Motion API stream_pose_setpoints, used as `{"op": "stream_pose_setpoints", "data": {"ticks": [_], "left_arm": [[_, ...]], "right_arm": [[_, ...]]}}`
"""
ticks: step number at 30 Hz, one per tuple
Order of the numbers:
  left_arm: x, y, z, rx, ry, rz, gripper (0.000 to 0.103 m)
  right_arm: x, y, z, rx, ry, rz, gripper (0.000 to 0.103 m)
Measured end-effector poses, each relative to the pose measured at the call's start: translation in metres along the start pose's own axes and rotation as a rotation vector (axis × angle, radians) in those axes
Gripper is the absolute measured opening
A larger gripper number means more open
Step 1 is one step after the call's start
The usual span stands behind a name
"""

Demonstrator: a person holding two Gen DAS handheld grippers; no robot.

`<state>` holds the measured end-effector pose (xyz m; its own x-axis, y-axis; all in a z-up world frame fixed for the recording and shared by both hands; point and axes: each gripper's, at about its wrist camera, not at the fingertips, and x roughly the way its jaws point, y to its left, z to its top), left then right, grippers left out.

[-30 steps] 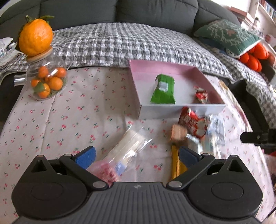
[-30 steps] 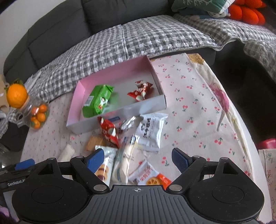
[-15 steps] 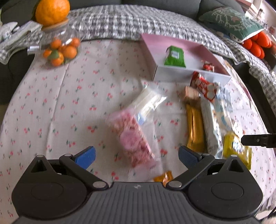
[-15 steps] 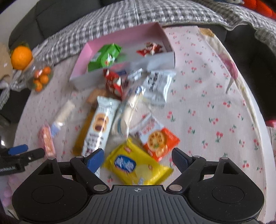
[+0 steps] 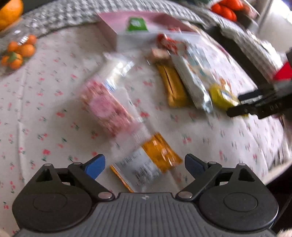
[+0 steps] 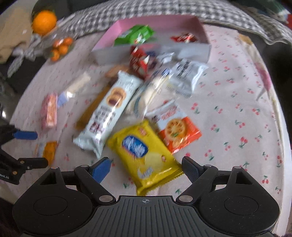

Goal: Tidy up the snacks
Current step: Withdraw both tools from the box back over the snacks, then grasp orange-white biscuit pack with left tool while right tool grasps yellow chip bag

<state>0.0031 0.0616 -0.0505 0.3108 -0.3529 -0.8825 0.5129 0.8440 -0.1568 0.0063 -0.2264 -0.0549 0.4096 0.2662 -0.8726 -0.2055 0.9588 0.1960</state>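
Observation:
My left gripper (image 5: 144, 164) is open, its jaws either side of an orange-and-white snack packet (image 5: 147, 164) lying on the tablecloth. A pink wafer pack (image 5: 107, 107) lies beyond it. My right gripper (image 6: 146, 169) is open over a yellow chip bag (image 6: 144, 155). An orange cracker pack (image 6: 178, 131), a long white cookie pack (image 6: 109, 107) and white packets (image 6: 186, 76) lie around it. The pink box (image 6: 199, 25) at the back holds a green pack (image 6: 136, 34) and a red candy (image 6: 184, 38).
A glass jar of small oranges (image 5: 16, 52) with a big orange (image 6: 44, 21) on top stands at the far left. A grey checked sofa cover (image 6: 164, 9) lies behind the table. The table's edge (image 6: 284, 138) runs down the right side.
Both grippers have pulled back toward the near table edge and tilted down. The orange-and-white packet and the yellow bag have come between their open jaws. Both views are motion-blurred.

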Motion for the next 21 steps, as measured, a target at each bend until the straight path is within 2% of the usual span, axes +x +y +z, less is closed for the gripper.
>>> {"op": "stream_pose_setpoints", "data": {"ticks": [2,8,13,17,21], "left_arm": [[0.0,-0.003,-0.003,0.015,0.002,-0.007,0.092],[-0.006,-0.015,-0.007,0.062,0.036,-0.153,0.087],[-0.003,-0.021,-0.004,0.115,-0.007,-0.062,0.087],[0.003,-0.019,-0.001,0.099,-0.02,-0.02,0.079],[0.005,-0.027,-0.003,0.165,-0.046,0.024,0.065]], "right_arm": [[0.001,0.005,-0.004,-0.018,0.022,0.022,0.088],[-0.007,0.01,-0.008,-0.024,0.059,0.105,0.087],[-0.006,0.006,-0.004,-0.01,0.028,0.029,0.087],[-0.001,0.004,-0.003,0.016,0.005,0.034,0.087],[0.005,0.006,-0.001,0.011,-0.027,0.007,0.086]]}}
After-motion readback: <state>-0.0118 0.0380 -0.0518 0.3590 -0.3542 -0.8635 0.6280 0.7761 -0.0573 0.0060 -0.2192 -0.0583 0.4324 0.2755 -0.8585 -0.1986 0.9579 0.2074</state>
